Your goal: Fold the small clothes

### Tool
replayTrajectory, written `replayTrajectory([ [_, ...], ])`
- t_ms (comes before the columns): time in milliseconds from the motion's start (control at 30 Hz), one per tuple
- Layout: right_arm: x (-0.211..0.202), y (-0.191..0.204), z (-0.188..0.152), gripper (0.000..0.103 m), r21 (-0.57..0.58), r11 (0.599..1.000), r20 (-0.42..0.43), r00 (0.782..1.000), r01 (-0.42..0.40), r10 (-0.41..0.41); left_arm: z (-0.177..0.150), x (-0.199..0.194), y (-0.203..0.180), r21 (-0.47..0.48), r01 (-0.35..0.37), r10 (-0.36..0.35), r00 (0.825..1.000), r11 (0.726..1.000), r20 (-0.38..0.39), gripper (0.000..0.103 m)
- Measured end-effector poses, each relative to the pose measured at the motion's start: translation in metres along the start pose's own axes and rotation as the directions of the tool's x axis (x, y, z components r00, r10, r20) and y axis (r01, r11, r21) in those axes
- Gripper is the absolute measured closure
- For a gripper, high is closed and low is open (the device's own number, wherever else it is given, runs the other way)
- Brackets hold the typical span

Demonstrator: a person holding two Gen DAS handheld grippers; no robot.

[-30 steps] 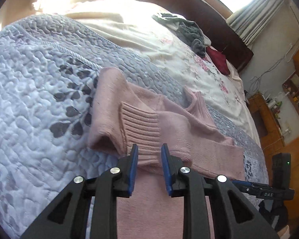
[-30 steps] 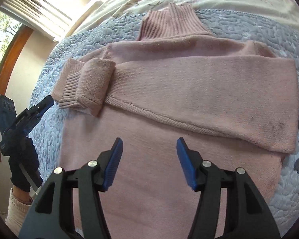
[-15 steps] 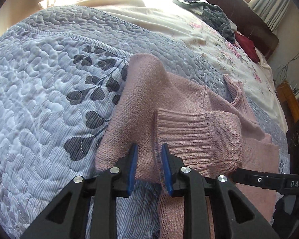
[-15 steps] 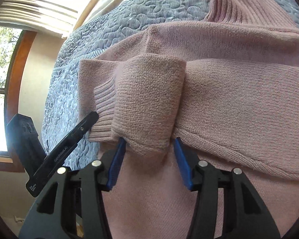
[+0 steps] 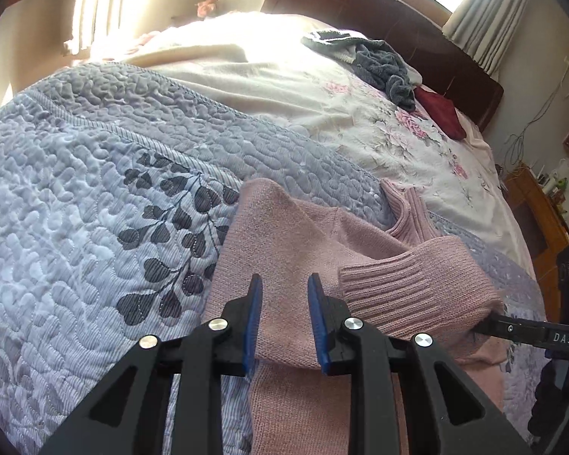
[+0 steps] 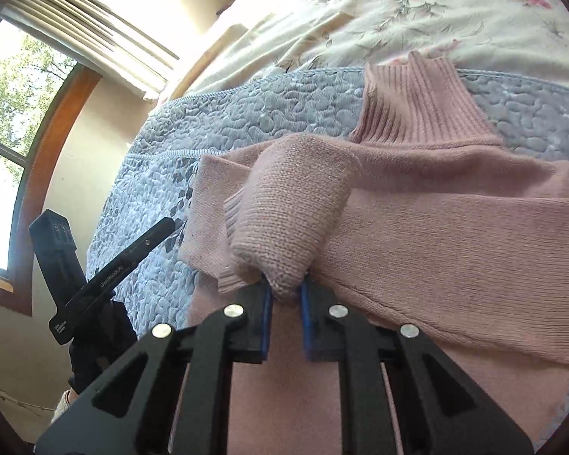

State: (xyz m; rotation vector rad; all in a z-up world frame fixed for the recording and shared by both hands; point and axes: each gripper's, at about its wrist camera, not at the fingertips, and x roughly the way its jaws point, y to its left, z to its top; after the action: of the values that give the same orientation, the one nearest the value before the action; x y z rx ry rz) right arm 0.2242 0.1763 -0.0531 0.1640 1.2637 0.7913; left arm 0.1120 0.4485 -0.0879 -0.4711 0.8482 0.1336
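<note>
Sunlit through the curtained windows, the bed carries a quilted blue-grey cover, and your pink sweater lies flat on it, collar toward the floral sheet. Your right hand-held gripper has its blue pads pinched on the folded-over sleeve, lifting its cuff end off the body. Your left hand-held gripper sits narrowly parted over the sweater's side edge, gripping nothing. Grey clothes lie near the headboard.
</note>
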Motion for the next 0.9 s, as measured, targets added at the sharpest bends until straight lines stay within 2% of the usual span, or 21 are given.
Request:
replayTrajectory([
  [100, -0.013, -0.023, -0.006, 0.092, 0.007, 0.997, 0.019, 0.997, 0.078, -0.078, -0.004, 0.016, -0.022, 0.066, -0.008, 0.009, 1.000, 0.998, -0.025, 0.078],
  [233, -0.002, -0.065, -0.017, 0.092, 0.059, 0.986, -0.028, 0.988, 0.156, -0.155, -0.017, 0.046, -0.038, 0.103, -0.035, 0.045, 0.995, 0.994, -0.093, 0.078],
  [433, 0.031, -0.089, -0.029, 0.087, 0.084, 0.975, -0.119, 0.973, 0.208, -0.197, -0.030, 0.078, -0.037, 0.109, -0.075, 0.092, 0.984, 0.991, -0.155, 0.078],
  [533, 0.024, -0.077, -0.031, 0.082, 0.037, 0.965, -0.102, 0.961, 0.261, -0.256, -0.028, 0.074, -0.039, 0.119, -0.074, 0.094, 0.981, 0.990, -0.170, 0.078],
  [600, 0.004, -0.060, -0.028, 0.070, 0.005, 0.955, -0.035, 0.954, 0.297, -0.297, -0.023, 0.062, -0.042, 0.125, -0.068, 0.087, 0.985, 0.990, -0.150, 0.078],
  [633, -0.005, -0.049, -0.027, 0.068, -0.021, 0.950, 0.006, 0.950, 0.311, -0.311, -0.020, 0.055, -0.044, 0.129, -0.059, 0.075, 0.989, 0.990, -0.127, 0.078],
  [700, -0.013, -0.029, -0.023, 0.057, -0.065, 0.947, 0.046, 0.949, 0.315, -0.313, -0.015, 0.046, -0.050, 0.143, -0.045, 0.060, 0.993, 0.989, -0.100, 0.078],
  [767, -0.006, -0.012, -0.018, 0.058, -0.090, 0.958, 0.020, 0.962, 0.273, -0.272, -0.013, 0.047, -0.057, 0.153, -0.035, 0.051, 0.993, 0.988, -0.102, 0.077],
  [900, 0.032, 0.011, -0.015, 0.058, -0.141, 0.947, -0.030, 0.955, 0.287, -0.294, -0.014, 0.068, -0.065, 0.187, -0.052, 0.079, 0.988, 0.981, -0.136, 0.077],
])
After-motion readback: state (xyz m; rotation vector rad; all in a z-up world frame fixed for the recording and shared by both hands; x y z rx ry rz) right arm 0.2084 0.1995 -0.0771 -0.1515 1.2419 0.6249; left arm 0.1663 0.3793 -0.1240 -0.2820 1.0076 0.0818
